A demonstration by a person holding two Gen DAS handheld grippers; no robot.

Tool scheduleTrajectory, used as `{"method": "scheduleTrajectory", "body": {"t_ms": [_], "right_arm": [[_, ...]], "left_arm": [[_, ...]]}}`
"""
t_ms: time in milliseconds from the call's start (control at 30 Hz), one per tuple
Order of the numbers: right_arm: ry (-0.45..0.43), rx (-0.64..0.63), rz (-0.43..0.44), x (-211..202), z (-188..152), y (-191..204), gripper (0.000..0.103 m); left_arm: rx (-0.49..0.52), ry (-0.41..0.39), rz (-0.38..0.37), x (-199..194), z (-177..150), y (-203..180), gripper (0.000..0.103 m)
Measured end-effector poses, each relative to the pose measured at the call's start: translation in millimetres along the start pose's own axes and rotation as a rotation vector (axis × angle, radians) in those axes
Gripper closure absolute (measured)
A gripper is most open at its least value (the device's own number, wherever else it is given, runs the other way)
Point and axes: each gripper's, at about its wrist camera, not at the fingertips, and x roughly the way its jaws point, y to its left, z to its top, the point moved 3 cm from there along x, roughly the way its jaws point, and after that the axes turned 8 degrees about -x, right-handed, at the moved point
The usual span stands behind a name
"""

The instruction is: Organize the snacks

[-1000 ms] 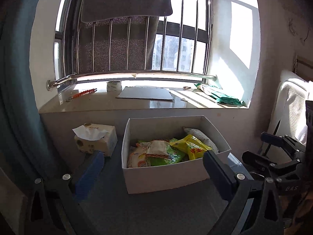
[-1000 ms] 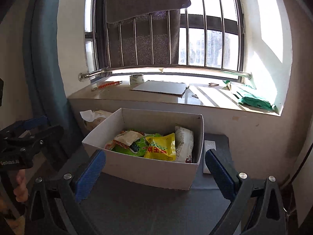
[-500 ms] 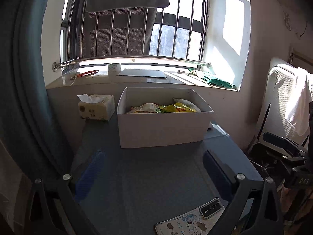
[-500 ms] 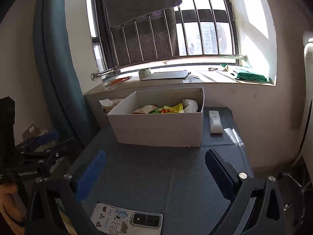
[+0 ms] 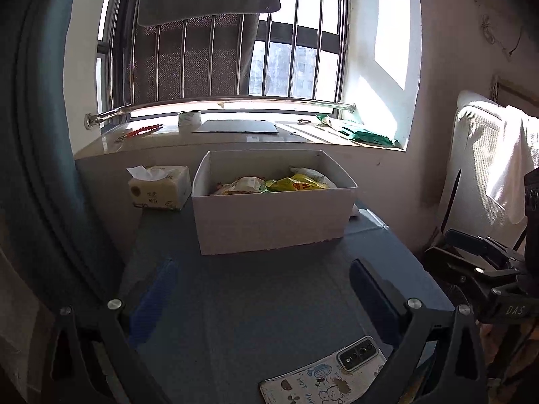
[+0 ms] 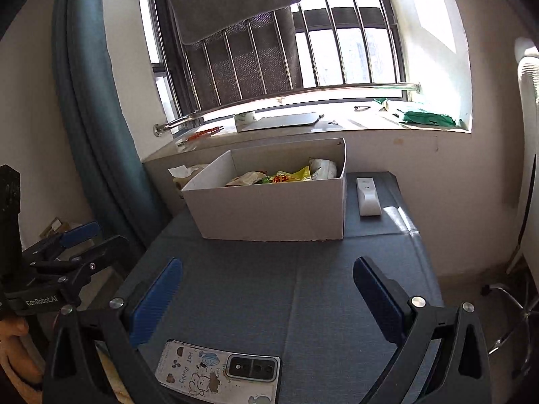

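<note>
A white cardboard box (image 5: 273, 215) stands at the far side of a grey-blue table (image 5: 256, 303); it also shows in the right wrist view (image 6: 269, 212). Several snack packets (image 5: 279, 183) lie inside it, yellow, green and white; they also show in the right wrist view (image 6: 286, 175). My left gripper (image 5: 262, 289) is open and empty, well back from the box. My right gripper (image 6: 266, 289) is open and empty too, above the table's near part. Each gripper shows in the other's view: the right one (image 5: 485, 269) and the left one (image 6: 67, 252).
A phone in a cartoon case (image 6: 219, 370) lies at the table's near edge. A white remote (image 6: 368, 196) lies right of the box. A tissue pack (image 5: 158, 187) stands left of it. A blue curtain (image 6: 87, 101) hangs left; a windowsill (image 5: 235, 134) runs behind.
Both grippers have pulled back and away from the box, which now looks smaller and farther. The phone at the table's near edge has come into view. Both stay open.
</note>
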Motion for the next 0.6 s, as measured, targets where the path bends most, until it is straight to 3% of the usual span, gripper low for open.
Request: {"method": "scheduleTrajectory", "body": {"t_ms": [600], "right_arm": [[0.004, -0.022, -0.003, 2.2, 0.7, 4.4, 0.000]], "left_arm": [[-0.012, 0.015, 0.000, 3.2, 0.6, 4.2, 0.000]]}}
